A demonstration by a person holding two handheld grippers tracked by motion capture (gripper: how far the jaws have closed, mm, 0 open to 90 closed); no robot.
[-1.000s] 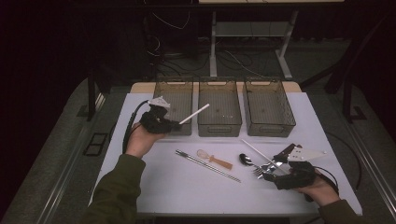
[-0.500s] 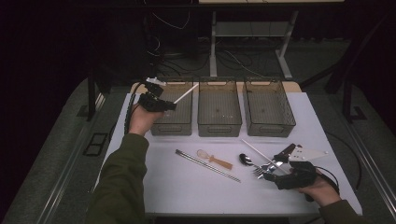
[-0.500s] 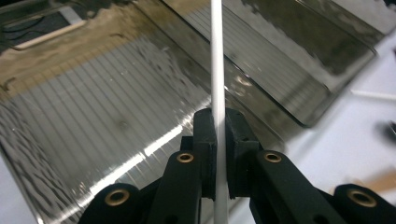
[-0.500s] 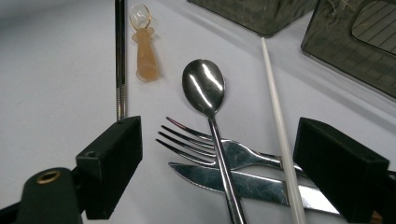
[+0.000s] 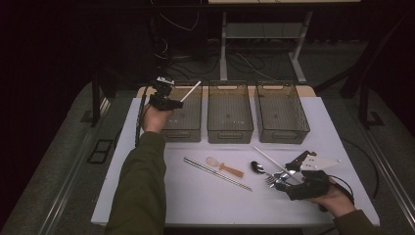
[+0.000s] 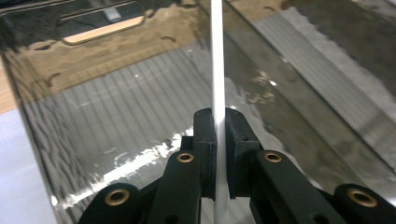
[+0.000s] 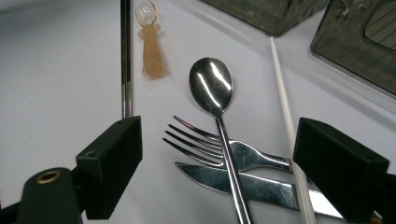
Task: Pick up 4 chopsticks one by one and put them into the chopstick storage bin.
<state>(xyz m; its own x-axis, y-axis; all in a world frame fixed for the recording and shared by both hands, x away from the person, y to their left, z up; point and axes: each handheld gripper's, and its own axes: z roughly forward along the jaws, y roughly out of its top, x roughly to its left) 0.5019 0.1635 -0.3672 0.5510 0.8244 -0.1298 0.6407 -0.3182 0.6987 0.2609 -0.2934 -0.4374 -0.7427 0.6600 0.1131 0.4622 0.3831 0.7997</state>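
Two claws in play. Left claw [image 5: 172, 100] clenched on white chopstick [image 6: 217, 60], stick slanting up-right above leftmost bin [image 5: 188, 128] at far left of tabletop [image 5: 161, 196]. Right claw [image 7: 215, 163] released, jaws wide, resting near right, over spoon [image 7: 211, 86], fork [image 7: 224, 149], knife [image 7: 233, 182]; second white chopstick [image 7: 282, 102] alongside.

We wear olive-green sleeves [image 5: 142, 186]. Our grippers are black, the left gripper [image 6: 217, 140] with brass-coloured screws along its jaws. The right gripper [image 5: 288, 176] carries a pale three-cornered plate and trails a black cable.
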